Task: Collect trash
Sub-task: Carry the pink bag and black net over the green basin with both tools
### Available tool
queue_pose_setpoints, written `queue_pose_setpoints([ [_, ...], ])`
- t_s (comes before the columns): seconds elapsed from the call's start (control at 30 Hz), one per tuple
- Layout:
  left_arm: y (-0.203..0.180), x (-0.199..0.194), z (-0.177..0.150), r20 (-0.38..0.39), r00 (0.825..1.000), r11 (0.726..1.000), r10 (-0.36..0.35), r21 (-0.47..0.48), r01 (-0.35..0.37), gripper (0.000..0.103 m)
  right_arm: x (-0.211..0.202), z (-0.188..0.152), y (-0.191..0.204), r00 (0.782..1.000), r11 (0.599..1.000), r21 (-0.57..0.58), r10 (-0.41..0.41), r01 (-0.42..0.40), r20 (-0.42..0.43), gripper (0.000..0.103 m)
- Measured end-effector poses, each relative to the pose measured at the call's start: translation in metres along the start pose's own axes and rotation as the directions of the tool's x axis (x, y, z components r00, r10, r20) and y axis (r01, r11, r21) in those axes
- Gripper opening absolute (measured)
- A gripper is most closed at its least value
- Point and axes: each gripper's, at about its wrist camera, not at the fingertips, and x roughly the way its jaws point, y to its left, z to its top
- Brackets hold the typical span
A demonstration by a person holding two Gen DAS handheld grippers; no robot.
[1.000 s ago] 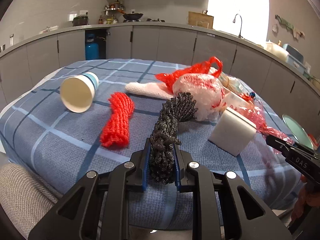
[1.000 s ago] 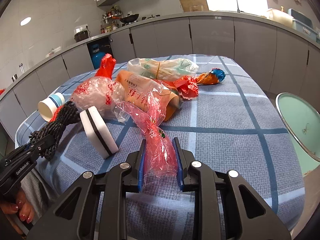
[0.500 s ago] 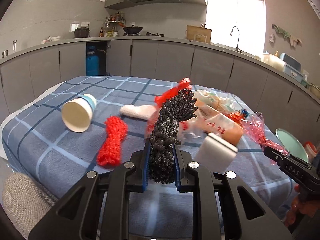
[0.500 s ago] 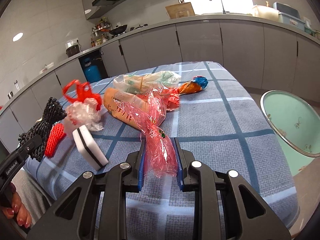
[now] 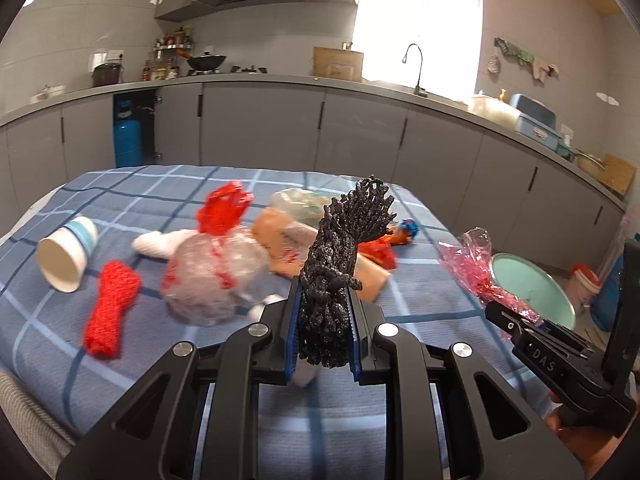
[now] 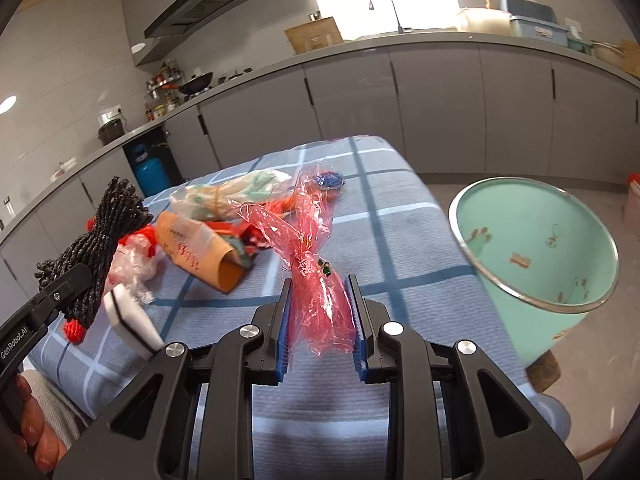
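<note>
A blue checked cloth covered the tabletop, with grey kitchen cabinets curving behind it. The left tongs were clenched on a black mesh bundle, held up above the cloth. The right tongs gripped a pink cellophane wrapper, lifted beside the green bin. A white sponge was partly hidden behind the tongs, and the remaining litter looked blurred.
</note>
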Motion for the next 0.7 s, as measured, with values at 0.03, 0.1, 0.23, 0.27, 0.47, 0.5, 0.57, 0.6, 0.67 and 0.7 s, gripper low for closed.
queue_pose_setpoints([
  [0.03,-0.007,0.003,0.001,-0.001,1.0,1.0,-0.011,0.008,0.011,0.02,-0.001,0.001,-0.003,1.0,1.0,0.004,-0.006,0.006,0.005,0.026],
  [0.1,-0.02,0.009,0.003,-0.005,1.0,0.999,-0.03,0.02,0.03,0.02,-0.007,0.005,-0.016,0.999,0.999,0.018,-0.042,0.041,0.026,0.026],
  [0.23,-0.045,0.021,0.005,-0.02,0.997,0.997,-0.071,0.037,0.071,0.02,-0.012,0.011,-0.044,0.995,0.994,0.064,-0.094,0.091,0.038,0.026],
  [0.27,-0.052,0.025,0.006,-0.023,0.996,0.996,-0.083,0.042,0.084,0.02,-0.013,0.012,-0.051,0.993,0.991,0.079,-0.11,0.106,0.039,0.026],
  [0.47,-0.095,0.043,0.009,-0.052,0.988,0.986,-0.143,0.076,0.147,0.02,-0.023,0.02,-0.095,0.979,0.971,0.148,-0.198,0.189,0.053,0.026],
  [0.5,-0.103,0.047,0.01,-0.057,0.986,0.984,-0.155,0.081,0.159,0.02,-0.024,0.022,-0.102,0.976,0.968,0.154,-0.211,0.201,0.054,0.026],
  [0.57,-0.12,0.053,0.01,-0.062,0.984,0.98,-0.167,0.095,0.173,0.02,-0.025,0.025,-0.113,0.971,0.962,0.161,-0.232,0.221,0.052,0.026],
  [0.6,-0.129,0.058,0.01,-0.067,0.982,0.977,-0.177,0.105,0.183,0.02,-0.025,0.028,-0.121,0.969,0.959,0.164,-0.243,0.232,0.05,0.026],
  [0.67,-0.146,0.065,0.011,-0.068,0.98,0.973,-0.188,0.124,0.195,0.02,-0.024,0.032,-0.133,0.964,0.954,0.168,-0.261,0.25,0.048,0.026],
  [0.7,-0.153,0.068,0.012,-0.072,0.979,0.971,-0.193,0.13,0.201,0.02,-0.024,0.034,-0.139,0.961,0.95,0.166,-0.274,0.263,0.047,0.026],
])
